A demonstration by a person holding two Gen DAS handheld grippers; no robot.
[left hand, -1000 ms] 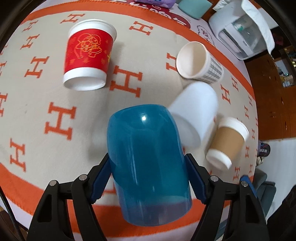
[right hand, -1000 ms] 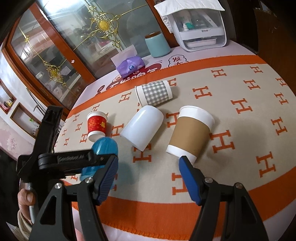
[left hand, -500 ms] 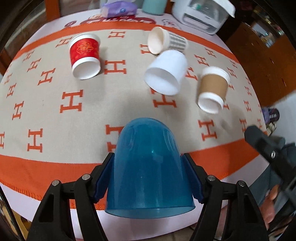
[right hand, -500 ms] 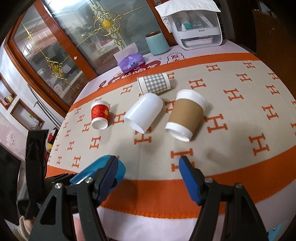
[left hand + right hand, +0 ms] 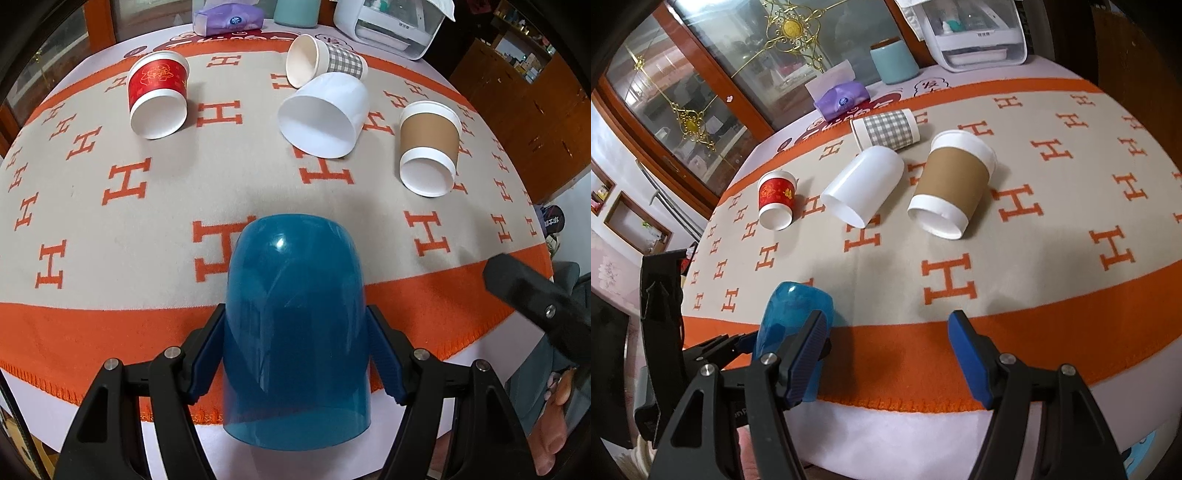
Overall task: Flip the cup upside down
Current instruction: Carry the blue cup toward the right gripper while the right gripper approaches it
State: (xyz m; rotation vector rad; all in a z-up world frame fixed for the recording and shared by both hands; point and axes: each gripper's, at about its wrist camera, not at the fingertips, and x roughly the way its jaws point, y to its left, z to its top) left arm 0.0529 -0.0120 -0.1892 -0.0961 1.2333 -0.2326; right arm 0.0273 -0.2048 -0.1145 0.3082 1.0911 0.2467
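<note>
My left gripper (image 5: 295, 354) is shut on a translucent blue plastic cup (image 5: 295, 325), held mouth down over the near orange border of the tablecloth. The same blue cup (image 5: 792, 317) shows in the right wrist view at the lower left, held between the left gripper's fingers, upside down just above or at the cloth. My right gripper (image 5: 888, 358) is open and empty, to the right of the blue cup near the table's front edge. Part of the right gripper's body (image 5: 535, 302) shows at the right in the left wrist view.
Several paper cups lie on their sides farther back: a red one (image 5: 159, 96), a checked one (image 5: 325, 62), a white one (image 5: 325, 114) and a brown one (image 5: 428, 144). A tissue pack (image 5: 229, 16), teal canister (image 5: 894, 61) and white appliance (image 5: 391, 22) stand behind.
My left gripper has drawn back toward the near table edge with the blue cup and turned it from tilted to mouth down. The right gripper has shifted slightly nearer the table edge.
</note>
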